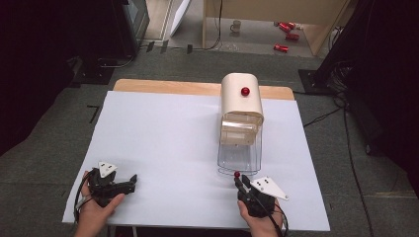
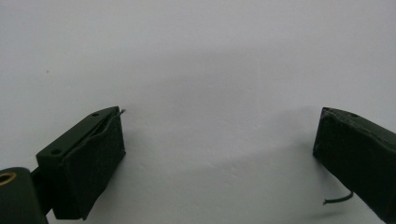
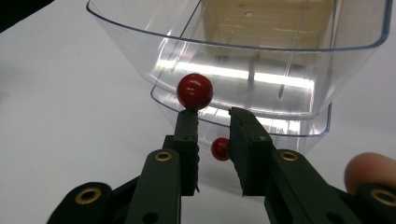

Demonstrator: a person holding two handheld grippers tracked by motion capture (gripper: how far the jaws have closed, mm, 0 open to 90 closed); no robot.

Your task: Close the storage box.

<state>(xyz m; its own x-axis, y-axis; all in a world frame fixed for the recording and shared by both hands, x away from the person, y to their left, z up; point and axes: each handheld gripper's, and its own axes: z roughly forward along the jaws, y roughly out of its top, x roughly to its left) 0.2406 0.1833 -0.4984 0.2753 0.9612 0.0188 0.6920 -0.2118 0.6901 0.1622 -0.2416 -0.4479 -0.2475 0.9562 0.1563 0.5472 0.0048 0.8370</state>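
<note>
Centrally, the right gripper (image 3: 212,116) has its jaws slightly parted, straddling the lower red knob (image 3: 219,149) without clamping it; the upper red knob (image 3: 194,91) sits just above its left jaw. Both knobs belong to clear drawers (image 1: 239,157) pulled out toward the near side of a cream cabinet (image 1: 241,96). At near left, the left gripper (image 2: 219,140) rests wide open on the white table (image 1: 163,138).

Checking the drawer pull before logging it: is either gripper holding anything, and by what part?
Nothing is held. The right gripper has its jaws apart around the lower red knob, not clamped; the left gripper is open over bare table.
</note>
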